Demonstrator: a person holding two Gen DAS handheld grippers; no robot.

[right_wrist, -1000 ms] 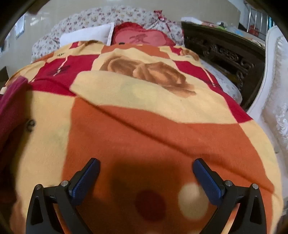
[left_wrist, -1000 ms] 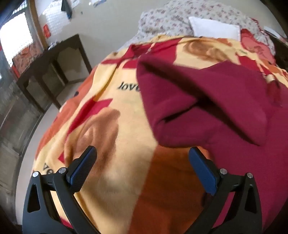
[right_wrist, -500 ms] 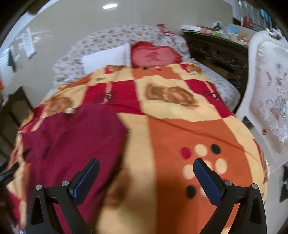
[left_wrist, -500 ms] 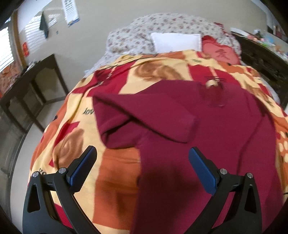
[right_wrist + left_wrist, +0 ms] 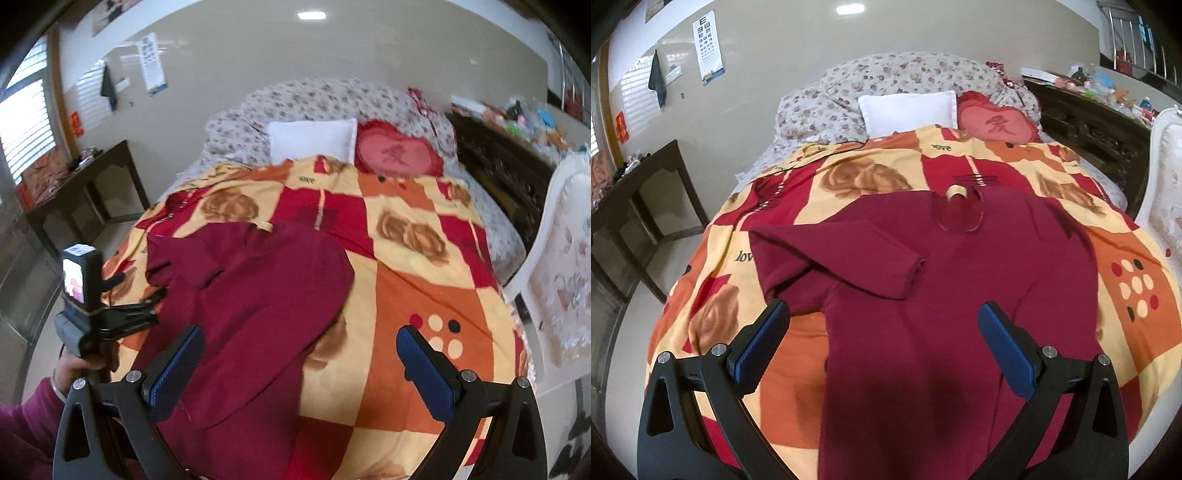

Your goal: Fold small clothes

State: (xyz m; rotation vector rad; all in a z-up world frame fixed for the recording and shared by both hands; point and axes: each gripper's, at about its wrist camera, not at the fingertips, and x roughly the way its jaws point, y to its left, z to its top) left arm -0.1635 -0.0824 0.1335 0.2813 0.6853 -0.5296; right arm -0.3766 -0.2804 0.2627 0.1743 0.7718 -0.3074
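Observation:
A dark red long-sleeved top lies flat on the patterned blanket, collar towards the pillows. Its left sleeve is folded in across the chest. The top also shows in the right wrist view, left of centre. My left gripper is open and empty, held above the top's lower body. My right gripper is open and empty above the top's right edge and the blanket. The left gripper's body and the hand holding it show at the left of the right wrist view.
A white pillow and a red heart cushion lie at the bed's head. A dark side table stands left of the bed. A dark carved cabinet and a white upholstered chair stand on the right.
Both grippers have pulled back and up from the bed, so the whole top and bed now show. The left view swung right from the folded sleeve. Both stayed open.

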